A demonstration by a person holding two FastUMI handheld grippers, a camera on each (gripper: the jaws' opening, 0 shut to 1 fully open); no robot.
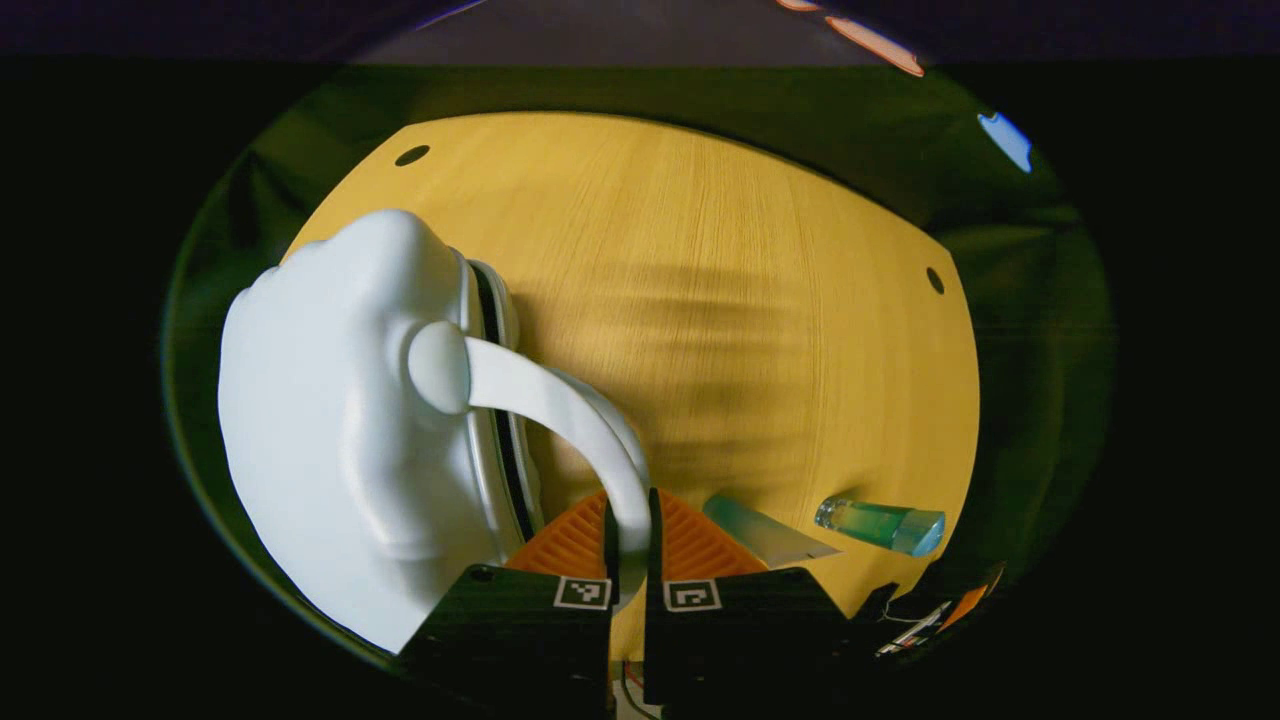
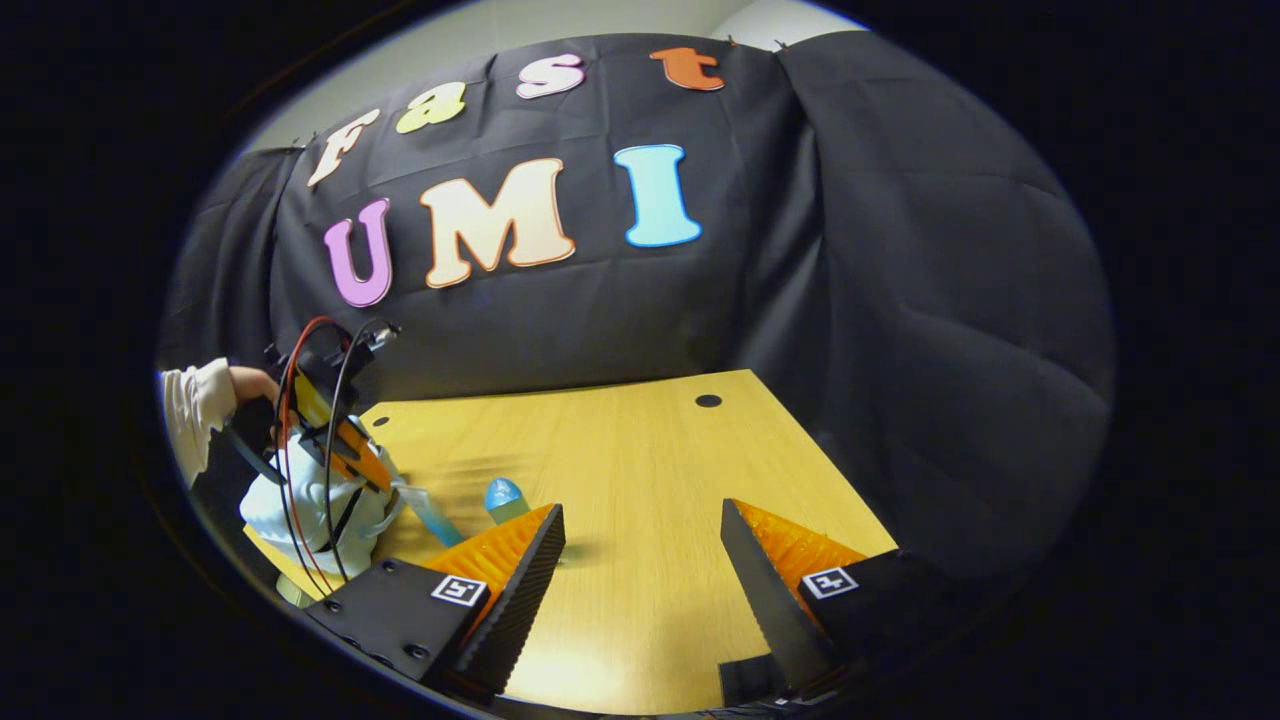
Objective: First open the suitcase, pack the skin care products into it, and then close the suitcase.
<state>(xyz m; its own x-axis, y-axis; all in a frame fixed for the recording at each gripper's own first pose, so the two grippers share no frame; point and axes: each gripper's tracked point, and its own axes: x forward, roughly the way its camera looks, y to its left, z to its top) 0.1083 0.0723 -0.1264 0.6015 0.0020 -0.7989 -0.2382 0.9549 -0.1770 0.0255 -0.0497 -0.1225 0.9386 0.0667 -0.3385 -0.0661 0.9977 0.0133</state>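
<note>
While the left gripper (image 1: 630, 535) pinches the white suitcase's handle (image 1: 560, 400), the suitcase (image 1: 340, 420) sits at the wooden table's (image 1: 760, 300) left side. Tube (image 1: 765, 533) and bottle (image 1: 880, 525) lie just right. Right gripper (image 2: 640, 545) hangs spread wide, empty, above bare tabletop.

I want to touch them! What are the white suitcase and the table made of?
The white suitcase looks like hard moulded plastic: smooth, slightly glossy, with rounded bulges and a curved handle that the left tongs pinch. The table looks like wood or a wood-look laminate: fine straight grain lines and a matte yellow-tan surface.
</note>
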